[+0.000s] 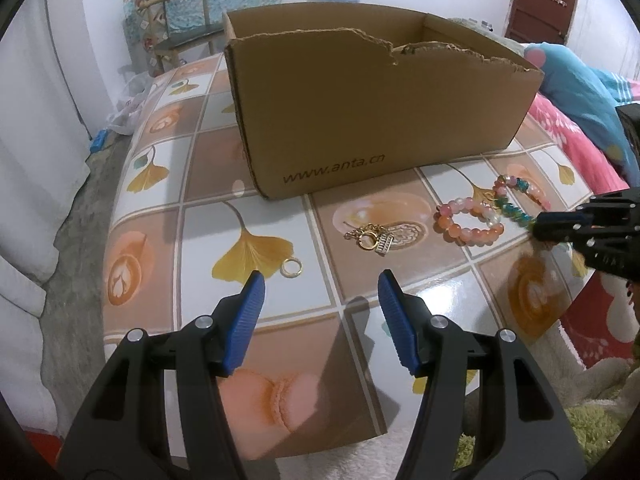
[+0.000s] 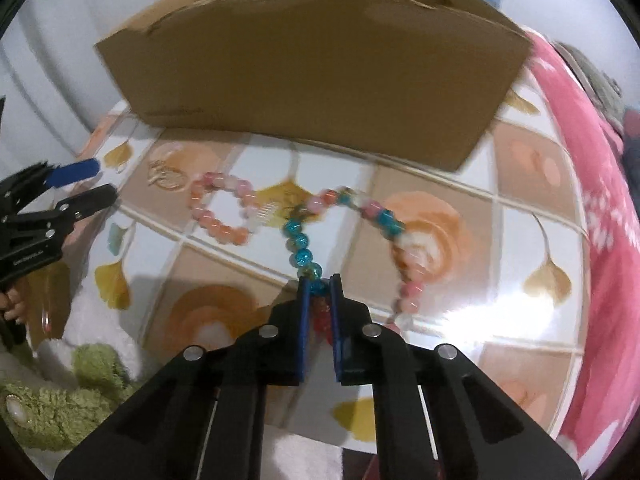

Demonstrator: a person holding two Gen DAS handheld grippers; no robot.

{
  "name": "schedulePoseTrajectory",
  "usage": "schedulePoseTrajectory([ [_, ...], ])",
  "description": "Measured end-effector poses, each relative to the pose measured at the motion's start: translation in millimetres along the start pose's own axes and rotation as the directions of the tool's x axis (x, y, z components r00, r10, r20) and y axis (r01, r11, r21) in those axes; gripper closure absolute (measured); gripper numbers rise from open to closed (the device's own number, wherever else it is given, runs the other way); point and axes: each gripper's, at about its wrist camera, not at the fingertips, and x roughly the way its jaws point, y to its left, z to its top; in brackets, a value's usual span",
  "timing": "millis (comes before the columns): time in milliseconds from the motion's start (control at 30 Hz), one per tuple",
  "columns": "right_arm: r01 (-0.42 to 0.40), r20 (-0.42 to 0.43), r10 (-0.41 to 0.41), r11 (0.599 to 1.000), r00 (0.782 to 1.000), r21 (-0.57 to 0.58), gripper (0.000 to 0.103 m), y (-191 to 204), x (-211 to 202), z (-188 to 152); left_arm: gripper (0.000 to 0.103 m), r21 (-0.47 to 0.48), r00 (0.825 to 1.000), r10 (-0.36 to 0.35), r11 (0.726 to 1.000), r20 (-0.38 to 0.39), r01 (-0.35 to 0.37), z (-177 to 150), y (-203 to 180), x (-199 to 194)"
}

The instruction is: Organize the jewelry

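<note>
Left wrist view: the left gripper (image 1: 320, 280) fills the bottom of the frame, fingers spread with nothing between them, above the table (image 1: 168, 184). The gold ring (image 1: 291, 268) lies just above the left fingertip, the gold chain (image 1: 370, 237) a little higher toward the centre, and the pink bracelet (image 1: 470, 218) to its right. The box (image 1: 360, 112) stands open at upper centre. At the right edge the right gripper (image 1: 538, 226) meets the bead strand (image 1: 516, 200), which touches or overlaps the pink bracelet. If the left gripper comes down carelessly it could nudge the ring toward the table's near edge, since the ring is small and lies flat on a glossy cloth.

Right wrist view: the right gripper (image 2: 319, 284), bottom centre, has its fingers pressed onto one blue bead of the bead strand (image 2: 298, 240). The rest loops up and right across the table (image 2: 532, 280), close to the pink bracelet (image 2: 220, 208) at centre left. The picture is blurred. A pinch on one round bead may slip, I judge, and a lift could drag the bracelet along if the two are tangled. The box (image 2: 312, 64) wall is tall, so a trailing strand might catch its rim.
</note>
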Motion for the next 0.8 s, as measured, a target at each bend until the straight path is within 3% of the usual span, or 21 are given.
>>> schedulePoseTrajectory([
  [233,0.119,-0.001,-0.119,0.989,0.993,0.083,0.093,-38,-4,-4,0.046,0.020,1.000,-0.005,1.000,-0.001,0.005,-1,-6,0],
  [367,0.017,0.049,-0.024,0.989,0.998,0.146,0.093,-47,-14,-2,0.046,0.023,1.000,-0.006,1.000,0.006,0.006,-1,-7,-1],
  [533,-0.138,0.130,0.108,0.960,0.986,0.242,0.093,-60,-25,12,0.046,0.017,1.000,-0.005,1.000,0.001,0.005,-1,-6,0],
  [700,-0.130,0.179,0.080,0.949,0.981,0.288,0.093,-72,-34,21,0.046,0.005,1.000,-0.004,1.000,0.007,0.004,-2,-3,-2],
  [800,-0.038,0.158,-0.007,0.960,0.987,0.279,0.093,-79,-29,26,0.046,0.002,1.000,-0.004,1.000,0.005,0.004,-2,-2,-1],
])
